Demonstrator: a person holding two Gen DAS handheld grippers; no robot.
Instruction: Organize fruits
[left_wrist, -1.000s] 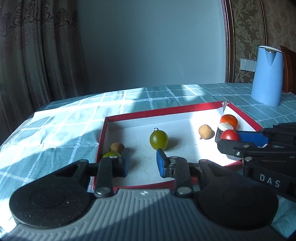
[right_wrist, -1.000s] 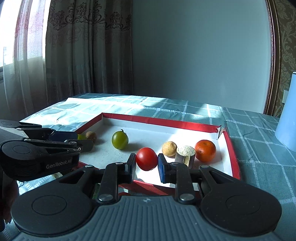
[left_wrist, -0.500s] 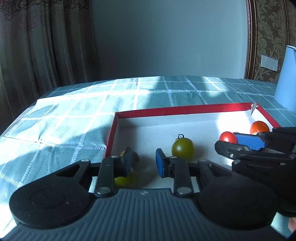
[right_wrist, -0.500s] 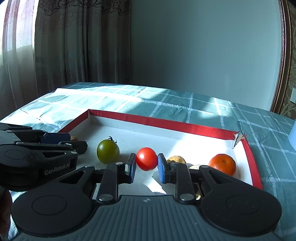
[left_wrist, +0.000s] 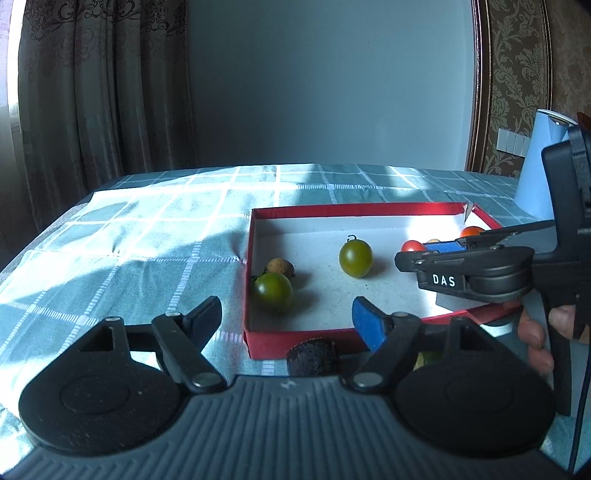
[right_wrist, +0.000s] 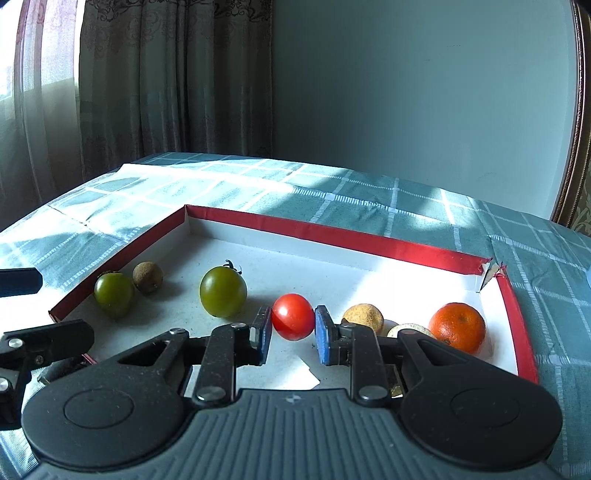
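Red tomato (right_wrist: 293, 316): I hold it low over the tray floor in the right gripper (right_wrist: 291, 334), whose jaws are clamped on its two sides.
Tray (right_wrist: 332, 236): red-walled, white floor, on the checked desk (right_wrist: 221, 192); five other pieces lie in it.
Left end: a green tomato (left_wrist: 272, 292) by the wall, touching a small brown fruit (left_wrist: 280, 266); a second green tomato (left_wrist: 355, 257) sits apart, nearer the middle.
Right end: an orange (right_wrist: 458, 326), a tan fruit (right_wrist: 362, 316) and a pale-topped piece (right_wrist: 408, 329), partly hidden behind my right jaw.
Done: I judge the greens sorted left and the warm colours right.
Left to do: set the red one down; a dark lump (left_wrist: 312, 356) and something greenish lie outside the near wall, perhaps next.
Left gripper (left_wrist: 286, 319): its jaws are opening, nothing between them, tilted down at the tray's near-left corner.
Right hand (left_wrist: 537, 332): fingers wrap the handle, tool reaching over the near wall.
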